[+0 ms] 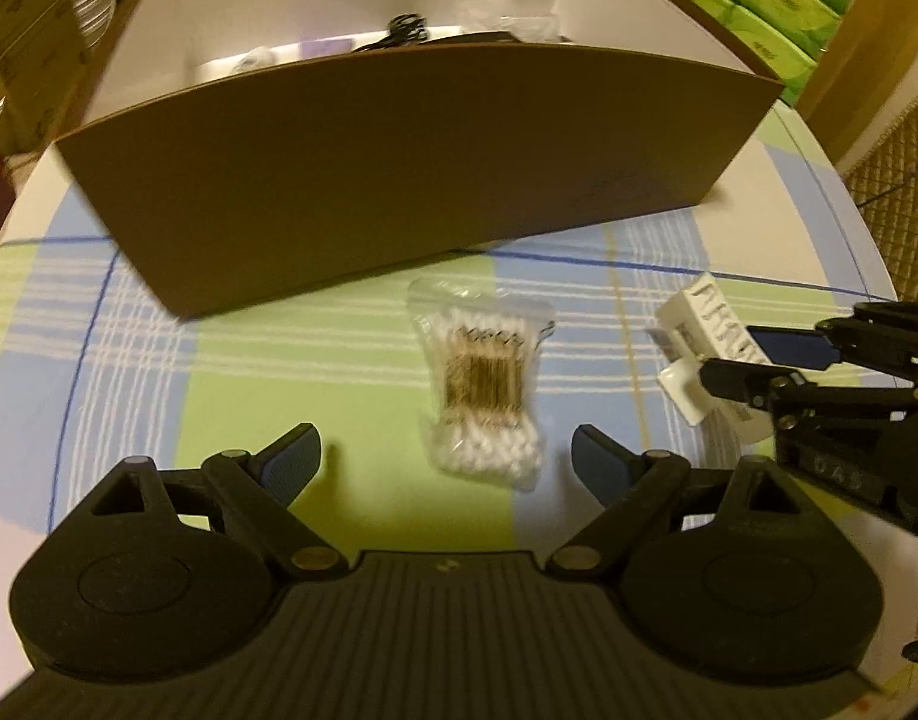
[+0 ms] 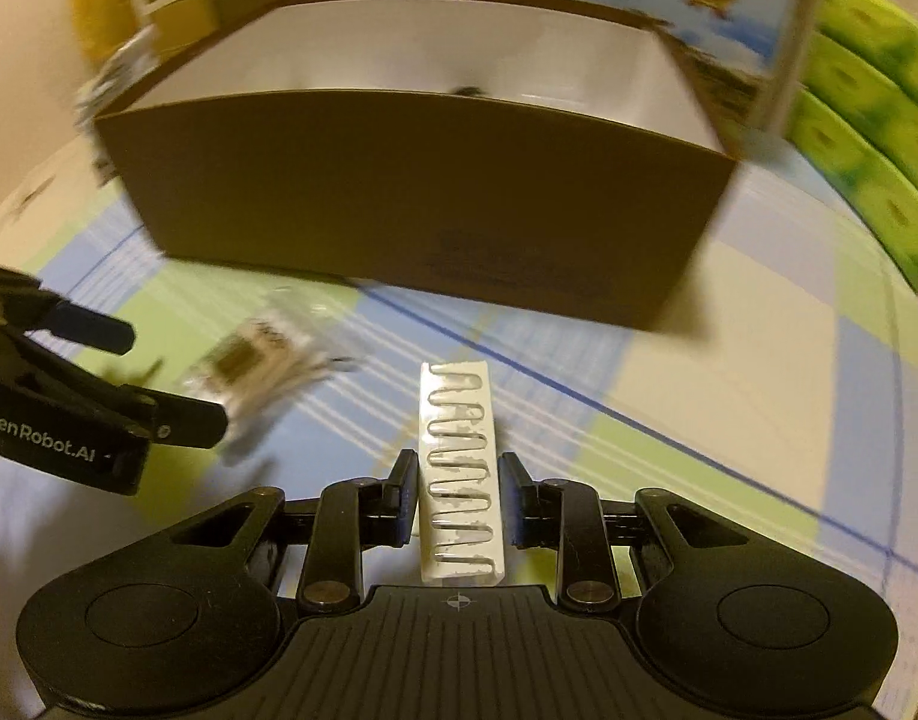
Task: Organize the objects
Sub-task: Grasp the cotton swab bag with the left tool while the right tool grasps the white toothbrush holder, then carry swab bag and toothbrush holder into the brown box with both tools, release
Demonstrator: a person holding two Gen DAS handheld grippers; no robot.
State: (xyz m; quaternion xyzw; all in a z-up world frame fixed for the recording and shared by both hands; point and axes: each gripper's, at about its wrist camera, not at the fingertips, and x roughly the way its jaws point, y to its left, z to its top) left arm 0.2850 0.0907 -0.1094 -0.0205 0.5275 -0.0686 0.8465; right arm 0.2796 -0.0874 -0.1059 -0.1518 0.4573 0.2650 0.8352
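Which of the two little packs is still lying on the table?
The clear bag of cotton swabs, flat on the checked cloth before the open left gripper. The white clip card sits between the right gripper's fingers instead.

Checked tablecloth (image 1: 351, 372); green packs (image 1: 771, 6) stacked behind.

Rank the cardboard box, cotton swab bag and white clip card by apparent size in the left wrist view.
1. cardboard box, far the largest.
2. cotton swab bag.
3. white clip card, though the right claw hides part of it, so ranks 2 and 3 are unsure.
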